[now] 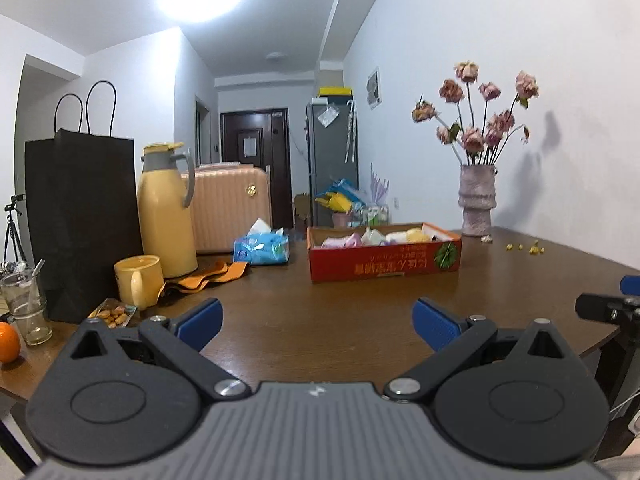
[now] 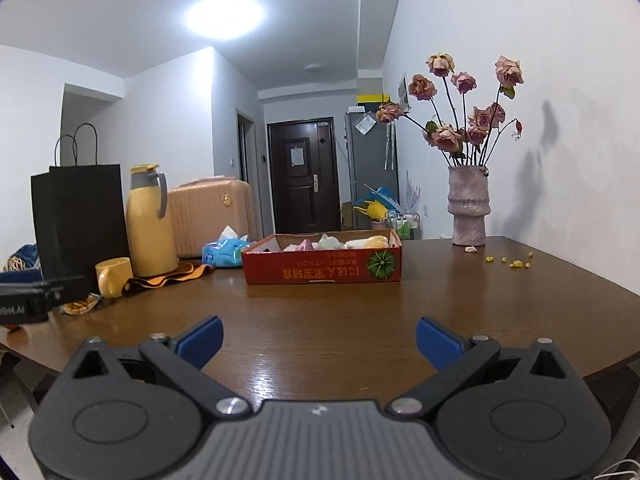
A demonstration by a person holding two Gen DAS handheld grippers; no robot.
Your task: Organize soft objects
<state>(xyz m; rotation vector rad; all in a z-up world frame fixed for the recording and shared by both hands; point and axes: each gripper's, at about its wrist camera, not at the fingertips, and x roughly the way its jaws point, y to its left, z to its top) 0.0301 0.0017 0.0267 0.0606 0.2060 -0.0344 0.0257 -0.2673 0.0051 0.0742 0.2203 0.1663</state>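
Observation:
A shallow red cardboard box (image 1: 384, 266) sits on the brown table (image 1: 320, 312), holding several soft pastel objects (image 1: 372, 237); it also shows in the right wrist view (image 2: 322, 270) with the soft objects (image 2: 332, 242) inside. My left gripper (image 1: 318, 318) is open and empty, well in front of the box. My right gripper (image 2: 319, 342) is open and empty, also short of the box. The right gripper's edge shows at the right of the left wrist view (image 1: 612, 308). An orange cloth (image 1: 208, 276) lies by the flask.
A blue tissue pack (image 1: 262, 246), yellow flask (image 1: 166, 212), yellow mug (image 1: 138, 280), black paper bag (image 1: 82, 220), glass (image 1: 26, 308), orange (image 1: 8, 342) and snack packet (image 1: 114, 314) crowd the left. A vase of dried roses (image 1: 478, 200) stands back right, with crumbs (image 1: 524, 247).

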